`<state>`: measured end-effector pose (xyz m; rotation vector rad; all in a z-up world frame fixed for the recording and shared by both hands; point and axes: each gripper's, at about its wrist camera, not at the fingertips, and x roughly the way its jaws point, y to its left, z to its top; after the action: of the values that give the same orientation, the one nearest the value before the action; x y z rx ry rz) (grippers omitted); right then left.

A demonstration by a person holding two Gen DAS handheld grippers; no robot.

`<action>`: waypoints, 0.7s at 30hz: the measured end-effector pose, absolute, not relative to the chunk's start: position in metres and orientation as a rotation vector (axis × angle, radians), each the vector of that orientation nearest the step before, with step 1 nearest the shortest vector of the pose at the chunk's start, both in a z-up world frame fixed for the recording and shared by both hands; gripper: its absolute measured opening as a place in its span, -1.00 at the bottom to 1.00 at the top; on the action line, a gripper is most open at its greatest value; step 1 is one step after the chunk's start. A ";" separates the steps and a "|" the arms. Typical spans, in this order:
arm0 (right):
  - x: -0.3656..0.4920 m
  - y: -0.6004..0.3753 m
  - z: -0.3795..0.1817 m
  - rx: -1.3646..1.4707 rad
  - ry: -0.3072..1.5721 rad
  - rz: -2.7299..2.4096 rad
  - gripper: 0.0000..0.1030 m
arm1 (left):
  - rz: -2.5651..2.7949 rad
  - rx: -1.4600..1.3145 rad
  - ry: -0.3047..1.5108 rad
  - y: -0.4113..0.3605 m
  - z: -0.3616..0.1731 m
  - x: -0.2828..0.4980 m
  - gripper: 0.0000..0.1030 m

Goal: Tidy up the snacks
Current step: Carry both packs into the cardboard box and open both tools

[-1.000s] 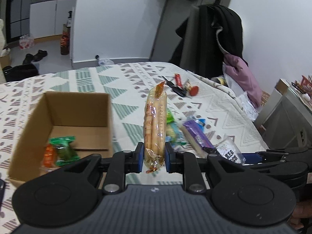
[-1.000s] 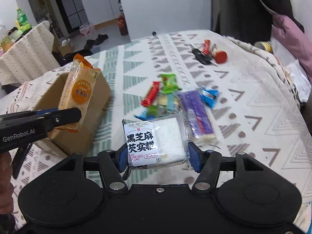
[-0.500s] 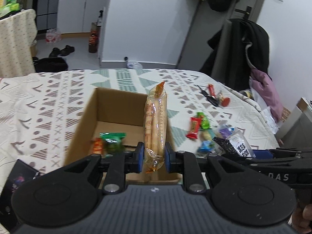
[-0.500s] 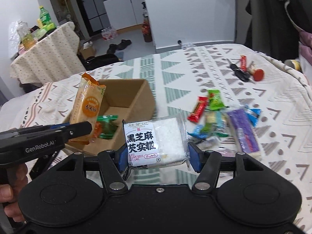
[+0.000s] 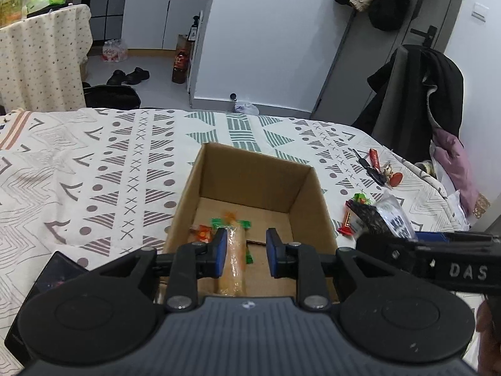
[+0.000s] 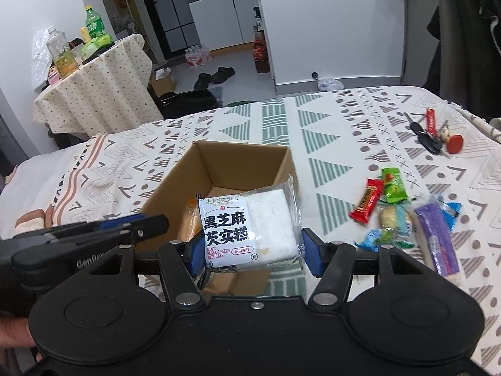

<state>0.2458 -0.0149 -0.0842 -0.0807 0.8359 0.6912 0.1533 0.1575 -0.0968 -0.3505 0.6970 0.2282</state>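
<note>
An open cardboard box [image 5: 250, 169] sits on the patterned bedspread. My left gripper [image 5: 245, 252] hangs open over its near edge. The long orange snack packet [image 5: 233, 263] lies loose in the box below the fingers, beside small green and orange snacks [image 5: 244, 224]. My right gripper [image 6: 252, 247] is shut on a clear black sesame rice cake packet [image 6: 247, 225], held above the box's [image 6: 238, 163] near right corner. That same packet [image 5: 388, 216] shows at the right of the left wrist view. Several loose snacks [image 6: 388, 216] and a purple packet [image 6: 436, 238] lie on the bedspread to the right.
A bunch of keys with red tags [image 6: 432, 138] lies at the far right of the bed. A black flat object [image 5: 53, 269] rests at the near left. A chair draped with a dark coat [image 5: 419, 94] stands beyond the bed. A cloth-covered table [image 6: 94, 94] holds bottles.
My left gripper has opened and the orange packet has dropped into the box. Both grippers have shifted left, so the box now sits under them. The right keeps its packet.
</note>
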 end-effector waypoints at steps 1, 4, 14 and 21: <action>0.247 -0.012 -0.084 -0.081 0.836 0.694 0.14 | 0.233 -0.359 0.697 0.160 -0.098 0.152 -0.53; 0.248 -0.004 -0.085 -0.081 0.837 0.702 0.14 | 0.248 -0.377 0.707 0.165 -0.101 0.148 -0.49; 0.255 0.004 -0.084 0.001 0.849 0.736 0.38 | 0.270 -0.376 0.714 0.170 -0.098 0.143 0.20; 0.255 -0.025 -0.085 0.003 0.861 0.680 0.38 | 0.260 -0.342 0.722 0.157 -0.095 0.147 0.66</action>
<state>0.2554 -0.0255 -0.0854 0.0025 0.8608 0.6803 0.1466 0.1571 -0.0952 -0.3421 0.7222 0.2597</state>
